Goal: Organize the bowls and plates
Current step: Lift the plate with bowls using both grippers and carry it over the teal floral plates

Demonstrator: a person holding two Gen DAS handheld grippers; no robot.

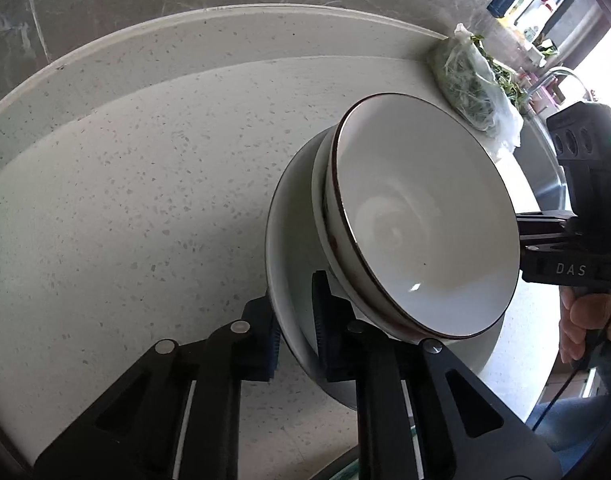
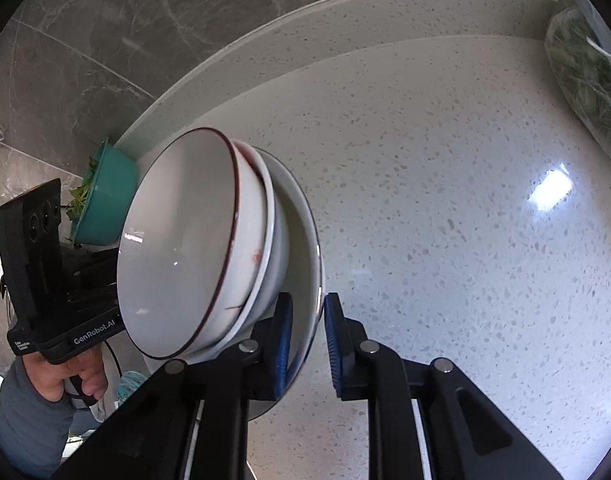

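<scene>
White ceramic bowls [image 1: 425,216] nested on wide white plate [image 1: 289,248]: stacking done. L gripper [image 1: 295,320], R gripper [image 2: 307,336] both clamped on plate rim; placement left.

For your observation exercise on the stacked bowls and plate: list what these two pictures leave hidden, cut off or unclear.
- Left wrist view: the plate's far half, hidden behind the stacked bowls.
- Right wrist view: the teal bowl's contents, mostly hidden behind the stack; only some leaves show.
- Right wrist view: the bag of greens, cut off by the picture's edge.
- Both views: whether the plate touches the countertop; its underside is unseen.
</scene>
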